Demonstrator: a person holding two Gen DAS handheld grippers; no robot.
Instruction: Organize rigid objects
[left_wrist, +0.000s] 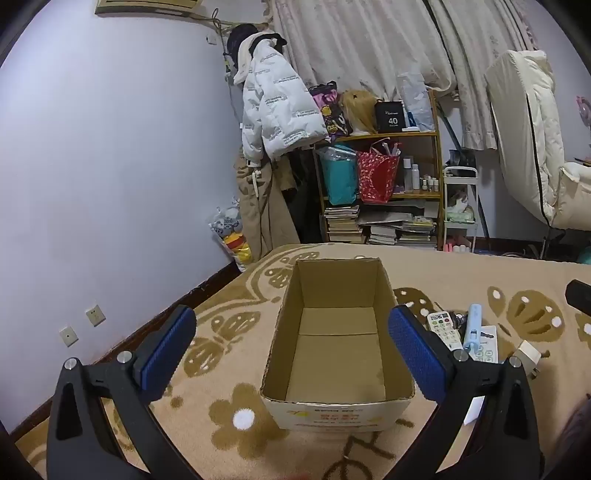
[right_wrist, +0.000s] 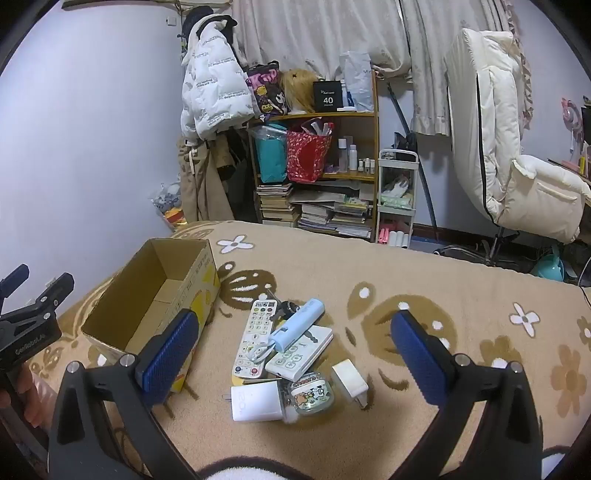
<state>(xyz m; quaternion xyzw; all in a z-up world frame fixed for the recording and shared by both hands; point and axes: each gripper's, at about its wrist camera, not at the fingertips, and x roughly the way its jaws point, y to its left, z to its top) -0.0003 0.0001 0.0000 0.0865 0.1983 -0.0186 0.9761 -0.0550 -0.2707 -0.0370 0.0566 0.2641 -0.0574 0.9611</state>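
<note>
An open, empty cardboard box stands on the flowered bed cover; it also shows in the right wrist view. My left gripper is open and empty, hovering over the box. My right gripper is open and empty above a pile of small items: a white remote, a light blue device, a second white remote, a white charger, a smaller white plug and a cartoon earbud case. The pile lies right of the box.
The tan bed cover with flower patterns spreads around the pile. Beyond the bed stand a cluttered wooden shelf, a white cart, hanging coats and a cream chair. The left gripper's body is at the left edge.
</note>
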